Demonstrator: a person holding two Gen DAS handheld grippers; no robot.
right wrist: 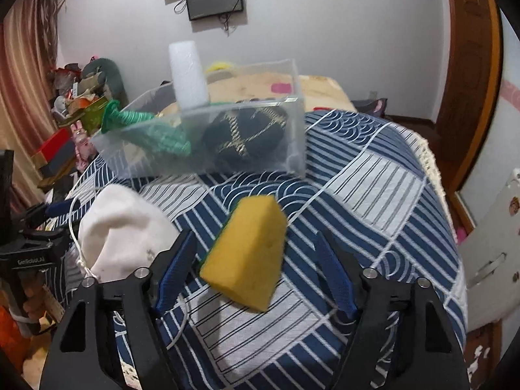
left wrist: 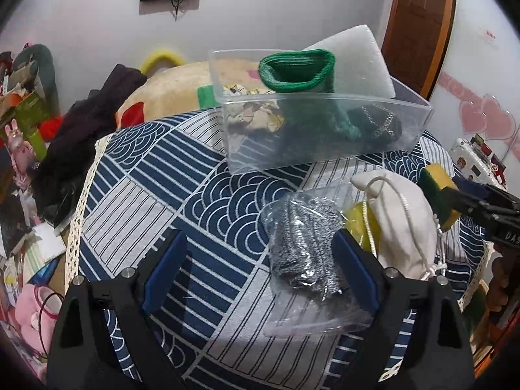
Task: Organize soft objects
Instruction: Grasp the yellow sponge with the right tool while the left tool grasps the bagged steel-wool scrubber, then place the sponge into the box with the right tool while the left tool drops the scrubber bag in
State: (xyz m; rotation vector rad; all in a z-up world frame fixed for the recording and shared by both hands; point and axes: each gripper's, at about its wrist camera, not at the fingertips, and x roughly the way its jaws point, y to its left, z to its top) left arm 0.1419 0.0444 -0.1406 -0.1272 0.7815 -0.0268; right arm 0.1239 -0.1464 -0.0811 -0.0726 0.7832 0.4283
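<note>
The patterned tablecloth (left wrist: 136, 201) covers the whole table. At twelve o'clock on it sits the clear bin (left wrist: 325, 130), evidently the collecting place, already holding a green knit piece (left wrist: 295, 71) and white foam (left wrist: 354, 58). Nearer, at four o'clock, slumps the cream drawstring pouch (left wrist: 403, 221). The bagged steel scourer (left wrist: 305, 243) lies beside the left gripper (left wrist: 260, 266), whose jaws gape wide, holding nothing. The yellow sponge (right wrist: 250, 253) lies between the right gripper's (right wrist: 256, 273) parted jaws, apparently ungripped, its long axis pointing roughly toward the bin.
</note>
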